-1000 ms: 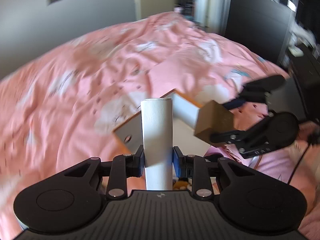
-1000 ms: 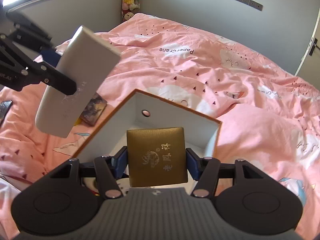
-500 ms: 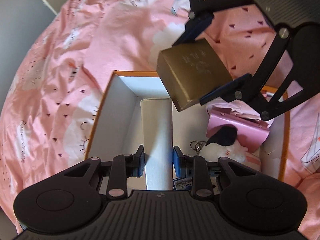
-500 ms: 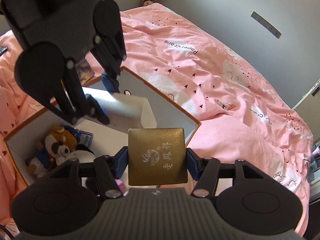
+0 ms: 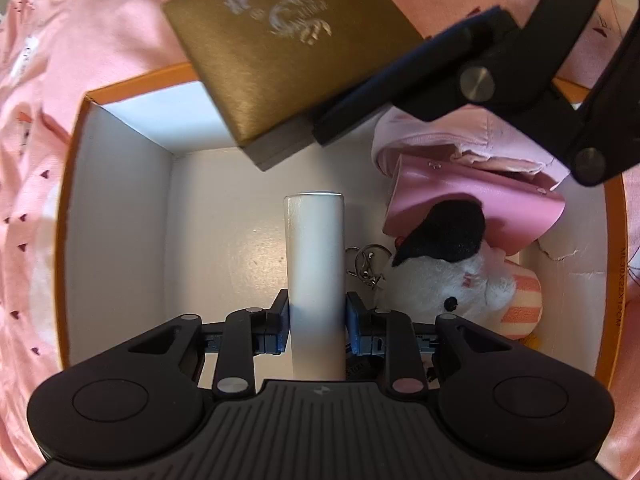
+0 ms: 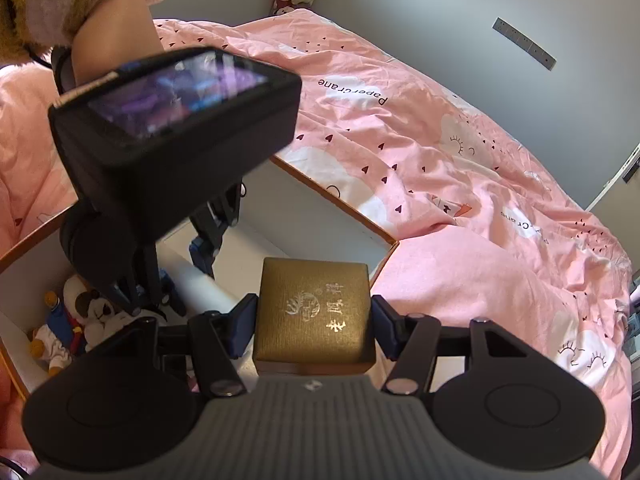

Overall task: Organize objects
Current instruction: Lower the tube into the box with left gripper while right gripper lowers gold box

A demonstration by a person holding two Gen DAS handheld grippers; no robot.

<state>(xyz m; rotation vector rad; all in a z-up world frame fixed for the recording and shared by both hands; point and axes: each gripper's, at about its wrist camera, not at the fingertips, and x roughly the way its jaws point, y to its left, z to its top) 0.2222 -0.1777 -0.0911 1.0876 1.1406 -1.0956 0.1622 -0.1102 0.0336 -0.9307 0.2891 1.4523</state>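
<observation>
Left gripper (image 5: 316, 316) clamped on white box (image 5: 315, 256) inside orange-rimmed carton (image 5: 120, 208); right gripper (image 6: 314, 320) (above carton) clamped on gold box (image 6: 314, 316).

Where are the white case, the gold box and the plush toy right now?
white case (image 5: 315, 264): left wrist view, middle of its long side.
gold box (image 6: 314, 316): right wrist view, centre of its printed lid.
plush toy (image 5: 444, 276): left wrist view, its white head.
</observation>
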